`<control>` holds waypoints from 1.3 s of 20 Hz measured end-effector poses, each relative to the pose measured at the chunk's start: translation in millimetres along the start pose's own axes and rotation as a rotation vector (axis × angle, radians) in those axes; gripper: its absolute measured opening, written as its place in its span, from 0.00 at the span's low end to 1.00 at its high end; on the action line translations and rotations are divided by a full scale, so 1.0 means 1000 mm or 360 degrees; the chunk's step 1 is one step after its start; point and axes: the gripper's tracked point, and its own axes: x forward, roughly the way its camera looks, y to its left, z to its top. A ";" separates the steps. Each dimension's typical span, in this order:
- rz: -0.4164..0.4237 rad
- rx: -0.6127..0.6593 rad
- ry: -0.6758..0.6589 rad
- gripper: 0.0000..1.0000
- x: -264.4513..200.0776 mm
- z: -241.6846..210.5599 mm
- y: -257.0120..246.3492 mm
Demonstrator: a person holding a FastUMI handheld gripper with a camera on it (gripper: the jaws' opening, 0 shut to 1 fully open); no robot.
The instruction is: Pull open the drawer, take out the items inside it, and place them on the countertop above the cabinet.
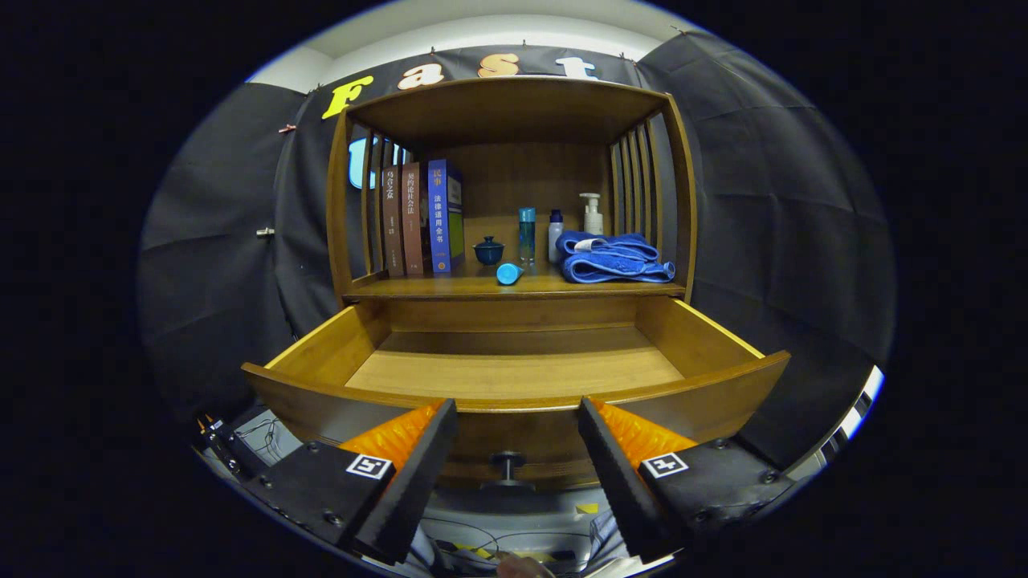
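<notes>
Already pulled well out, the drawer (pixel 514 365) stands open below the worktop (pixel 562 285), its wooden floor showing bare as far as the front panel lets one look. The claw (pixel 517 425) hangs in front of that panel, spread wide and holding nothing, with the round knob (pixel 507 461) between its fingers and just beyond them. On the worktop above, a folded towel (pixel 614 257) lies to one side, beside a pump bottle (pixel 593 213), a white bottle (pixel 555 236) and a tall blue one (pixel 526 234). A lidded cup (pixel 488 250) sits near three upright books (pixel 422 217), and a small blue tube (pixel 509 274) lies on its side at the front edge. By these signs the emptying looks done or nearly so, though the near strip of the drawer floor is hidden. The tube would be light and apt to roll, best pinched across its body; the towel soft, best taken at a thick fold.
</notes>
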 end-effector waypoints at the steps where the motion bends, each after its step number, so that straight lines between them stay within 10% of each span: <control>1: -0.0002 0.0003 -0.0010 0.97 0.002 0.001 -0.001; 26: -0.0020 0.0069 -0.0001 0.98 0.157 0.043 0.004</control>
